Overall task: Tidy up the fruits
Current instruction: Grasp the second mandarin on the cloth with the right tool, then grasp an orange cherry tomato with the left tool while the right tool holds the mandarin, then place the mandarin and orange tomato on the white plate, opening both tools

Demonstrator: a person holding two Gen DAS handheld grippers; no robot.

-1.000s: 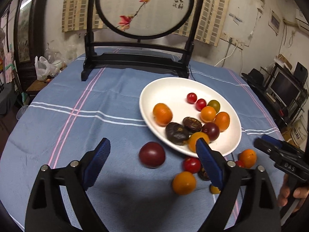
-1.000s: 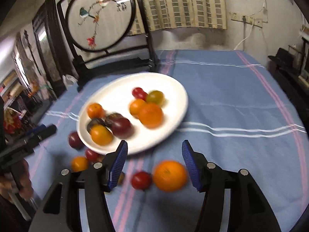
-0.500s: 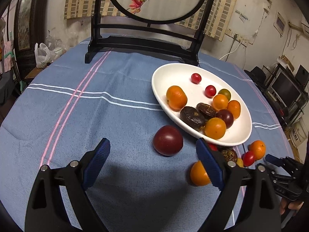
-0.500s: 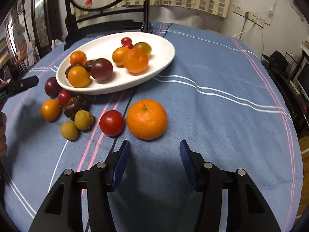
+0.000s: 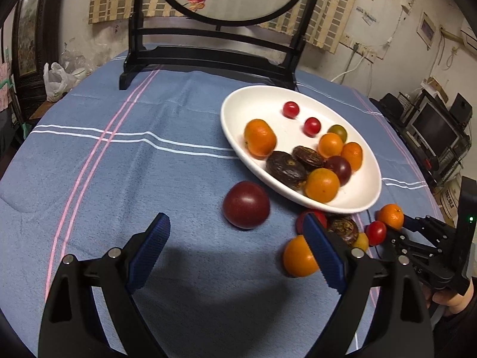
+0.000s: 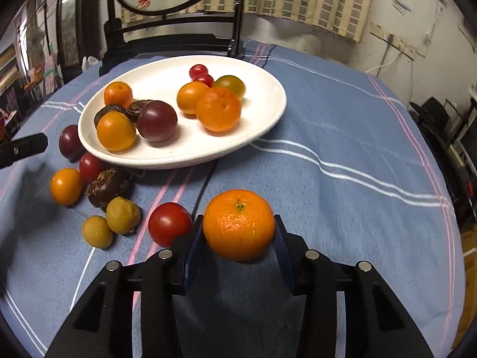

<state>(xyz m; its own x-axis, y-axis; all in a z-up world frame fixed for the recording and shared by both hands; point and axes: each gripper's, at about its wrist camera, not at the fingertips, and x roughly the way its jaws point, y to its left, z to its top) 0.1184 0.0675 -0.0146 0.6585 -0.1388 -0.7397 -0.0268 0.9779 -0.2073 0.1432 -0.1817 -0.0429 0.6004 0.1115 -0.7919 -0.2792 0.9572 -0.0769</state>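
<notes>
Right hand-held gripper [image 6: 238,238] is pinching the mandarin [image 6: 239,224] just off the table [image 6: 342,137], left hand-held gripper [image 5: 235,256] spread idle; I'd lift clear and set it gently in the plate [image 6: 262,125].

A big orange mandarin [image 6: 239,224] is held between two blue pads, near the front. A white plate [image 6: 262,110] farther back is filled with orange, red, dark and green fruits. More small fruits [image 6: 98,191] are scattered on the cloth left of the mandarin.
</notes>
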